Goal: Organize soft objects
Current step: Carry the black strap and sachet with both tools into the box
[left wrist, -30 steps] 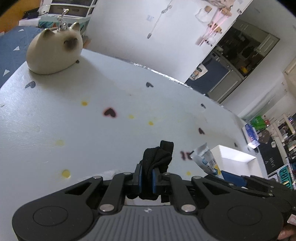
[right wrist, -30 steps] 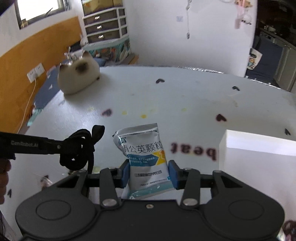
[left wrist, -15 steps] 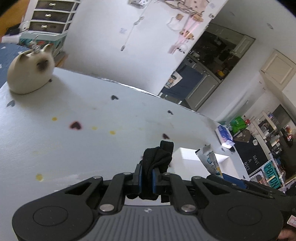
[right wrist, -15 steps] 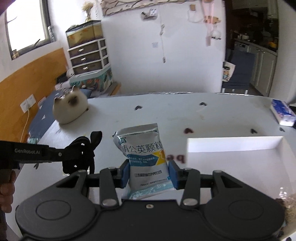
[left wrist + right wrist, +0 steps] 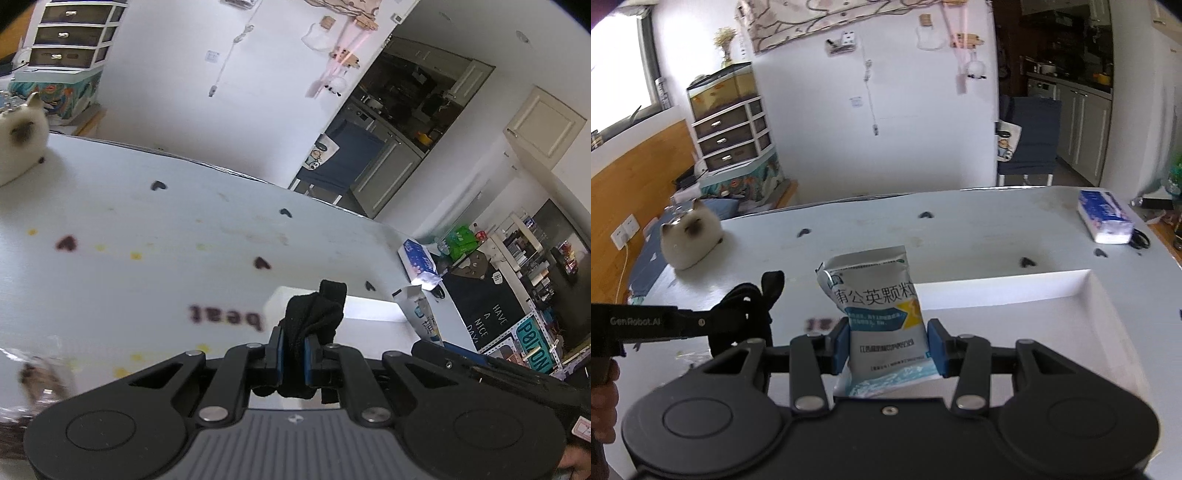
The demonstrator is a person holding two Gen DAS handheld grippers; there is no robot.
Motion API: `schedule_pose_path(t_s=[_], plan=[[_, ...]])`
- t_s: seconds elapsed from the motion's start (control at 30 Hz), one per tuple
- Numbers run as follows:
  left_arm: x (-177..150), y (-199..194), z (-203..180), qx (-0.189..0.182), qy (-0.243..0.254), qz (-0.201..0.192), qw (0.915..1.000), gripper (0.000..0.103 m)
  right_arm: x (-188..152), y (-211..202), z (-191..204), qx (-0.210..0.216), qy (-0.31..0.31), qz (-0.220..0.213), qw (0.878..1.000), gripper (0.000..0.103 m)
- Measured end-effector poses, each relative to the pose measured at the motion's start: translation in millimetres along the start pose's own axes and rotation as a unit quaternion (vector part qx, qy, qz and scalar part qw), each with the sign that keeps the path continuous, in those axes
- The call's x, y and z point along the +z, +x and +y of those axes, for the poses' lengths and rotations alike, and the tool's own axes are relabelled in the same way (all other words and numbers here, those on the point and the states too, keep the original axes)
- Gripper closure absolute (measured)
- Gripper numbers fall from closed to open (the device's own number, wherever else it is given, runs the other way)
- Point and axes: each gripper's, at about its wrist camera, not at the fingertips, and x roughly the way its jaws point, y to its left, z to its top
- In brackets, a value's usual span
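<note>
My left gripper point(image 5: 294, 349) is shut on a bunched black sock point(image 5: 314, 317), held above the pale table near the rim of a white box point(image 5: 369, 308). In the right wrist view the same sock point(image 5: 746, 306) hangs in the left gripper at the left. My right gripper point(image 5: 888, 345) is shut on a silver and blue packet point(image 5: 875, 295) with printed characters, standing upright between the blue pads. The white box point(image 5: 1015, 291) lies just ahead and to the right of the packet. A cream plush cat point(image 5: 690, 236) sits at the table's far left corner.
A blue and white tissue pack point(image 5: 1102, 218) lies at the table's far right edge. The table point(image 5: 147, 221) carries small heart prints and the word "beat". A crumpled wrapper point(image 5: 37, 376) lies at the near left. A person's hand point(image 5: 602, 402) holds the left gripper.
Both grippers have moved rightward and upward across the table, carrying sock and packet. The white box has come into fuller view, and the plush cat has slid off to the left.
</note>
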Motion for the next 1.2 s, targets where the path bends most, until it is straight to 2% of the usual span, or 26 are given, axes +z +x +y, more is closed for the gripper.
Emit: schedule_pose_path(t_s=[0.3,0.57,0.87,1.03,1.2], plan=[[-6,44,-45,0.008,-0.01,0.002,0.9999,0.093,14,9,-80,-0.019,0.015,0.009,1.0,0.058],[-6,89,-76,0.001,-0.024,0.022,0.9995,0.093,23,30,-140,-0.042,0.04,0.033,0.998,0.058],[-7,143,-97,-0.018,-0.048,0.076,0.9958,0.093,21,68,-194,-0.064,0.093,0.083,0.99,0.058],[-15,172,-102,-0.025,-0.073,0.12,0.9898,0.093,17,92,-213,-0.064,0.118,0.112,0.985,0.058],[-24,194,-104,-0.025,-0.091,0.157,0.983,0.093,15,114,-220,-0.064,0.117,0.133,0.982,0.057]])
